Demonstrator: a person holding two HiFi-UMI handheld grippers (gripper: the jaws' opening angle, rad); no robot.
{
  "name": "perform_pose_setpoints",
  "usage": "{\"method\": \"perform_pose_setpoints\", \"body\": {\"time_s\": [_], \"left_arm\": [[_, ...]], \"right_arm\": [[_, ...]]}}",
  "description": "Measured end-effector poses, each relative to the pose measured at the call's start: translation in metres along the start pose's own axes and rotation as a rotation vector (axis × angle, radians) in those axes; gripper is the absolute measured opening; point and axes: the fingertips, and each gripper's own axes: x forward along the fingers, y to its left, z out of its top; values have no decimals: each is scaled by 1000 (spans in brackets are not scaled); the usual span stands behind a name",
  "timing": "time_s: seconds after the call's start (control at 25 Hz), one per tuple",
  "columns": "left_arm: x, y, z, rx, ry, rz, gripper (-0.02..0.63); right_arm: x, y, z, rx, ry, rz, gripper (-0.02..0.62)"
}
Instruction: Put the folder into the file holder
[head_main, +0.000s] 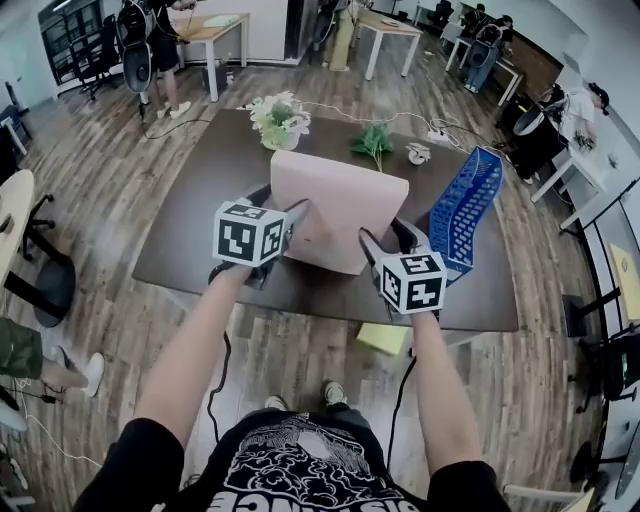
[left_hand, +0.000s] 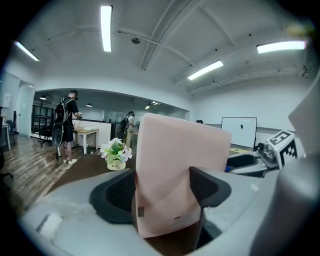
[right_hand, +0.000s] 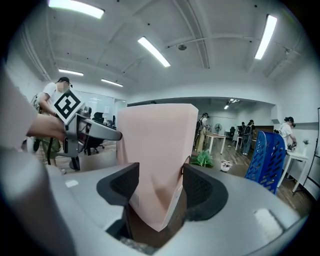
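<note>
A pale pink folder (head_main: 335, 205) stands upright over the dark table (head_main: 200, 200), held from both sides near its lower corners. My left gripper (head_main: 283, 215) is shut on its left side; in the left gripper view the folder (left_hand: 175, 165) fills the gap between the black pads of the gripper (left_hand: 162, 192). My right gripper (head_main: 388, 240) is shut on the right side, and in the right gripper view the folder (right_hand: 155, 150) is pinched between the pads of the gripper (right_hand: 160, 192). The blue mesh file holder (head_main: 465, 210) stands at the table's right end, just right of the folder.
A white flower pot (head_main: 280, 120) and a green plant sprig (head_main: 373, 143) sit at the table's far edge, with a small white object (head_main: 418, 153) beside them. A yellow sheet (head_main: 383, 338) lies on the floor by the near edge. People and desks stand farther back.
</note>
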Motion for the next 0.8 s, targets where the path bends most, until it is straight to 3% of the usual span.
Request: {"method": "perform_pose_setpoints", "body": {"time_s": [0.4, 0.8], "left_arm": [[-8, 3, -2, -48, -26, 136, 365], [-18, 2, -5, -89, -36, 276, 371]], "right_arm": [[-4, -5, 3, -14, -65, 174, 281], [7, -9, -13, -13, -81, 387, 353]]}}
